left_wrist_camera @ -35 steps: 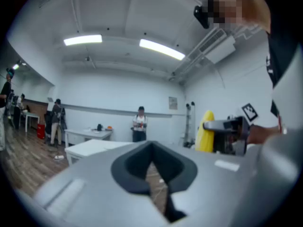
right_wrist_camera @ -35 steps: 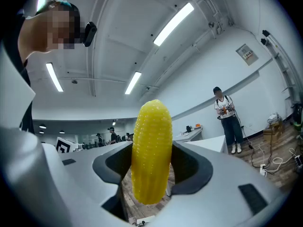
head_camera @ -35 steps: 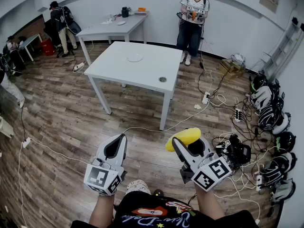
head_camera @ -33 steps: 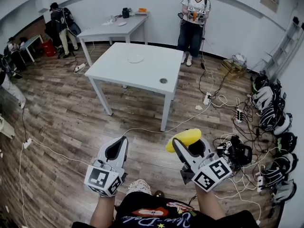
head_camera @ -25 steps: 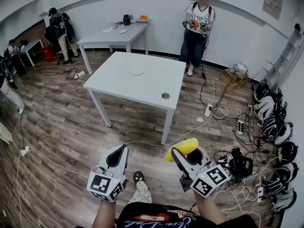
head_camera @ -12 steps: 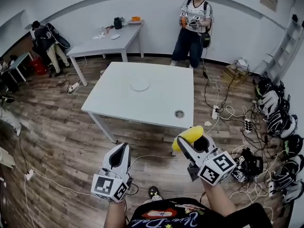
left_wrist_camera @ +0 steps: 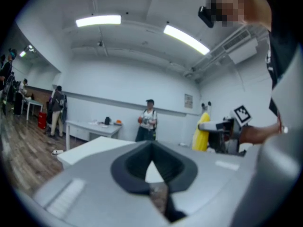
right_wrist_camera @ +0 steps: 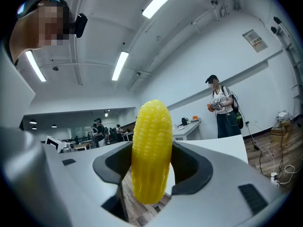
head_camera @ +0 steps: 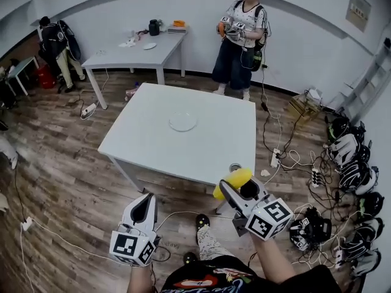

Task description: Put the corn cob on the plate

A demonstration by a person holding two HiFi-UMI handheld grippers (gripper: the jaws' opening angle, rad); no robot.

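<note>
- Corn cob (head_camera: pixel 233 181): yellow, clamped across its middle by the right claw (head_camera: pixel 230 190). It is up in the air, off the near right corner of the white surface (head_camera: pixel 143 148).
- In the right claw's view the cob (right_wrist_camera: pixel 151 150) stands nearly upright between the 2 dark pads, with its rounded tip above the jaws and its lower end below them.
- Plate (head_camera: pixel 182 122): pale, round and bare, lying near the middle of the surface, well apart from the cob.
- Left claw (head_camera: pixel 146 201): low on the left over the wood floor (head_camera: pixel 58 182), short of the surface. In its own view (left_wrist_camera: pixel 152 183) the jaw tips meet and nothing sits between them. The cob (left_wrist_camera: pixel 203 134) shows off to its right.
- A person (head_camera: pixel 237 35) stands beyond the far end of the surface with orange-tipped gear in both hands.
- A second table (head_camera: pixel 131 50) stands by the back wall with small items on it.
- Cables (head_camera: pixel 287 157) trail over the floor on the right, and helmets (head_camera: pixel 348 154) lie in a row along the wall there.
</note>
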